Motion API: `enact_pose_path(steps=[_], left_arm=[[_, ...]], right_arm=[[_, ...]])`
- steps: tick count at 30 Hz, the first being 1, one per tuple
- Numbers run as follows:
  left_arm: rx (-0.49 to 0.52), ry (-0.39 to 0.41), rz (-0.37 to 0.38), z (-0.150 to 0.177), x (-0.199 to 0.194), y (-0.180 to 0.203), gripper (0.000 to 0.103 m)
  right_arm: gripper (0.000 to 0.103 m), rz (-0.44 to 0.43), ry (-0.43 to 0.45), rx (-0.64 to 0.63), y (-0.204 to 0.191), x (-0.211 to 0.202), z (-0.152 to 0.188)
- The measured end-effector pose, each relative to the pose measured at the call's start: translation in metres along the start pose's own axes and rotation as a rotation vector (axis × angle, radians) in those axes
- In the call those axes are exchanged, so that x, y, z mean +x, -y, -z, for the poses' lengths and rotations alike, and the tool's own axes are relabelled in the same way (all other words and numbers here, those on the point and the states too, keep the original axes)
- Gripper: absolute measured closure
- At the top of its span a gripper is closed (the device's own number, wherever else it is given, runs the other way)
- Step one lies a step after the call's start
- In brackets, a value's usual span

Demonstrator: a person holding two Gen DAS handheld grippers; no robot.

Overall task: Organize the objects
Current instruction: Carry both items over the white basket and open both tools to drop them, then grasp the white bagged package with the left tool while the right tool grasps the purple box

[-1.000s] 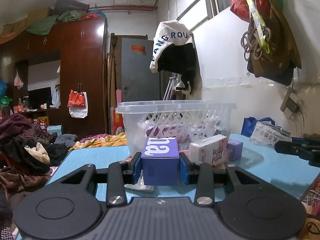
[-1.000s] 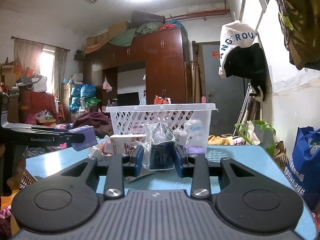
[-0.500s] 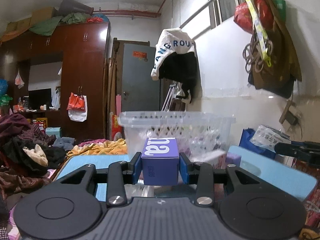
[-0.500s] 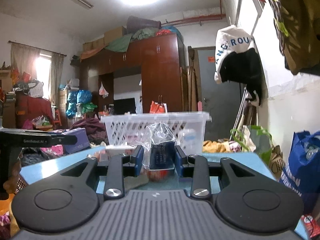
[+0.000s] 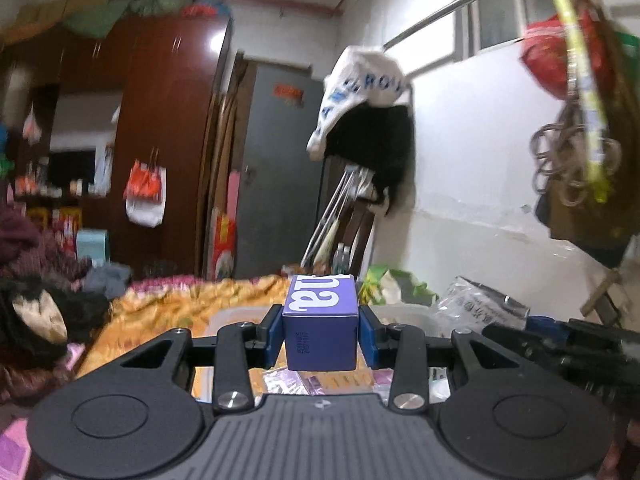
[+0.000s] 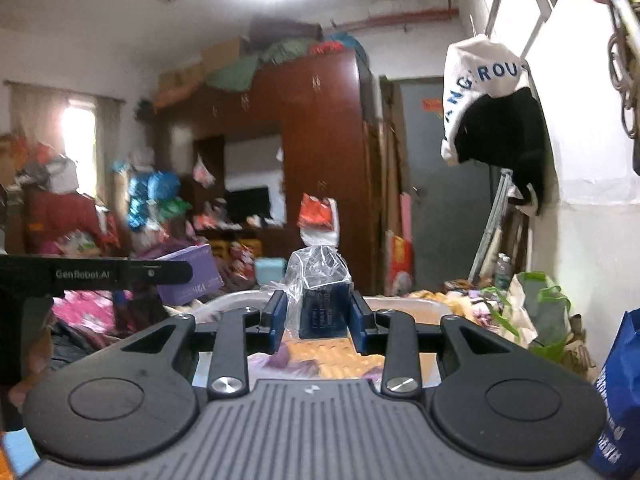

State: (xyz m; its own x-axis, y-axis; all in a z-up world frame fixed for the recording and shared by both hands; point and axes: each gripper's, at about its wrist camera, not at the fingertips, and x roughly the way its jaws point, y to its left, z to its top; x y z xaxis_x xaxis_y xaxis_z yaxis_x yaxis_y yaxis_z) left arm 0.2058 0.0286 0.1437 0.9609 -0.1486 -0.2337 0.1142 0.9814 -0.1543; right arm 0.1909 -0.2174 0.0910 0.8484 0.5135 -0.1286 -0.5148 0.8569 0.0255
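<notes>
Purple box [image 5: 320, 322] clenched in left tool [image 5: 320, 334], held above the basket [image 5: 404, 314]. Right tool [image 6: 318, 316] grasps a dark box in clear bag [image 6: 320, 300], also above the basket rim [image 6: 400, 303]. Packets lie in the basket below both.

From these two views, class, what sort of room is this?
Probably a cluttered bedroom or living room in a home: a tall wooden wardrobe with bundles on top, clothes heaped at the left, and a cap hung on the wall.
</notes>
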Motion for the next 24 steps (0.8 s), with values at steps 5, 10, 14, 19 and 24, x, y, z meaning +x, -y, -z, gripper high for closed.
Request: enact_pose_path(steps=[5, 10, 14, 19, 24], left_arm=[[-0.016, -0.042, -0.010, 0.003, 0.035, -0.008, 0.060], [-0.064, -0.015, -0.047, 0.012, 0.030, -0.025, 0.037], [-0.033, 0.082, 0.018, 0.032, -0.037, -0.028, 0.012], [0.033, 0.037, -0.048, 0.083, -0.085, -0.034, 0.008], [0.001, -0.082, -0.013, 0.108, -0.085, -0.050, 0.008]], right_arm=[[0.066, 0.022, -0.047, -0.049, -0.009, 0.024, 0.002], [0.023, 0.050, -0.072, -0.060, -0.011, 0.027, 0.004], [0.000, -0.055, 0.009, -0.006, -0.006, -0.039, 0.021], [0.000, 0.059, -0.073, -0.002, 0.005, -0.078, 0.065], [0.000, 0.125, -0.261, 0.071, 0.028, -0.058, 0.088]])
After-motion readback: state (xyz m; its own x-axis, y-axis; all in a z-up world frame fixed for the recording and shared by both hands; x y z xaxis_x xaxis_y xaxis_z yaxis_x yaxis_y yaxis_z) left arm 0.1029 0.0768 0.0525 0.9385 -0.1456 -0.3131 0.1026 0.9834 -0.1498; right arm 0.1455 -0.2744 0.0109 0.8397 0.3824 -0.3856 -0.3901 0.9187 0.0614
